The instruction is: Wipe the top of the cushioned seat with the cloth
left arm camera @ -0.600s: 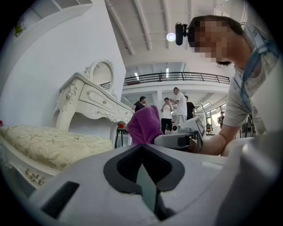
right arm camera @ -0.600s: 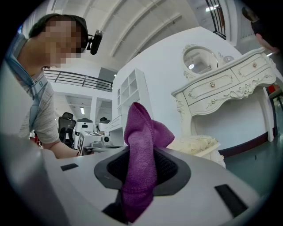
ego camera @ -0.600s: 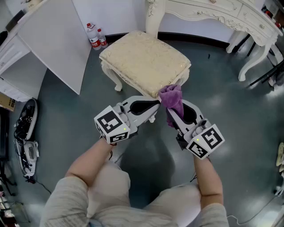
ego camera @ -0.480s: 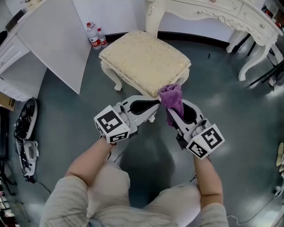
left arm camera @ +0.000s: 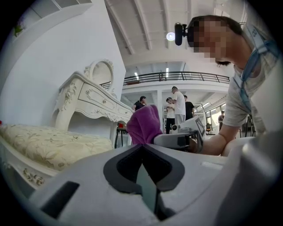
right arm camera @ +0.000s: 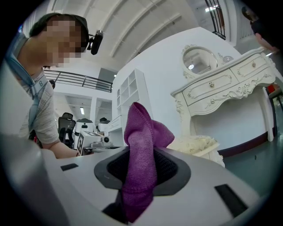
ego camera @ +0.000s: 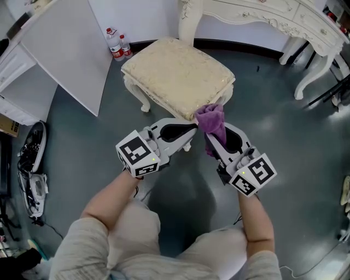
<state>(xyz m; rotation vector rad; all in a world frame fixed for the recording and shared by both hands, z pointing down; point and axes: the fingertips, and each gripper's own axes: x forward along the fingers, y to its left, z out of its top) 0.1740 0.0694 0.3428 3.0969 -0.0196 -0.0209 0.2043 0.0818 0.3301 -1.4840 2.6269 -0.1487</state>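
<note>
Person stands over a low stool with a cream brocade cushioned seat point(ego camera: 178, 76) and carved white legs, on a dark grey floor point(ego camera: 284, 142).

Right gripper point(ego camera: 214, 135): jaws clamped on a purple microfibre cloth point(ego camera: 212, 121). The cloth bunches upward out of the pads and a tail hangs below them. Gripper held level.

Cloth position: at the seat's near right corner, by the edge of the cushion. Cannot tell whether it touches the fabric. None of it lies across the top of the seat.

Left gripper point(ego camera: 191, 129): jaws pressed together, nothing between them. Held level, tip aimed at the cloth and close beside it, just in front of the stool's near edge.

The two grippers converge in a shallow V, marker cubes toward the person.

Surroundings: ornate white dressing table point(ego camera: 262, 16) behind the stool; large white board point(ego camera: 65, 49) leaning at left; two clear plastic bottles with red labels point(ego camera: 118, 46) on the floor between board and stool.
</note>
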